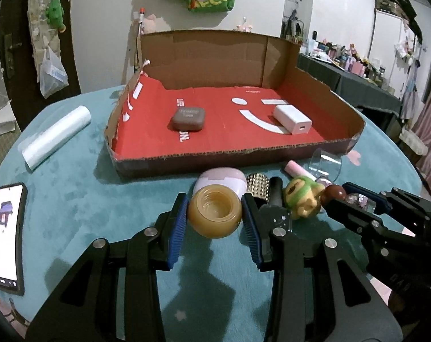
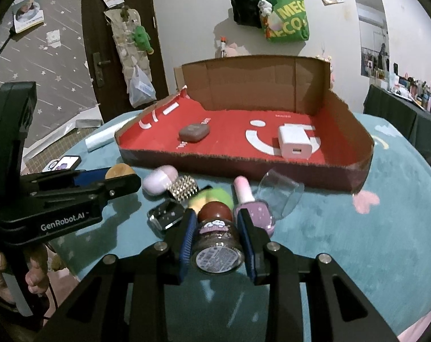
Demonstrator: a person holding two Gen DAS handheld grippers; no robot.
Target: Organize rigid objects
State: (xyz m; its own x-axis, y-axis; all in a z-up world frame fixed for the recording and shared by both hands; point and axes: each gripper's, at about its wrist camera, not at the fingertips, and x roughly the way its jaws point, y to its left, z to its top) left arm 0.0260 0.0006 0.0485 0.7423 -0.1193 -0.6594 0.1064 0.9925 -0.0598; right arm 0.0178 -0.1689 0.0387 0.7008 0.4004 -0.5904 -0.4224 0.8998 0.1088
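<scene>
Teal plush cover on the tabletop (image 1: 73,199), cluttered bedroom behind, cut-down cardboard box (image 1: 187,161) with red floor sat mid-table. Box already held a brown case (image 1: 187,118) and a white charger (image 1: 292,119).

Left gripper (image 1: 214,213) was clenched on the amber jar (image 1: 214,213), blue pads tight on both sides, jar mouth facing the camera. It looked just clear of the cover, but I couldn't confirm. Right gripper (image 2: 217,242) was clamped on a small glitter bottle (image 2: 216,245) with a brown round cap, label end toward the camera.

Loose pile sat just in front of the box's near wall: pink capsule case (image 2: 160,181), studded piece (image 2: 184,191), green figurine (image 1: 300,199), pink polish bottle (image 2: 251,208), clear glass (image 2: 281,193) on its side, dark glossy block (image 2: 164,213).

Risks, as I judged them:
- Both payloads are round and smooth, held across the curve; either could twist or squirt out on a fast swing.
- Near wall is low but ragged; a low carry could clip it and shove the box.
- Grippers were close together, with the pile between and ahead of them. Moving both at once could knock the figurine or roll the glass off the edge.
- Dropping onto the charger or case would bounce things.
</scene>
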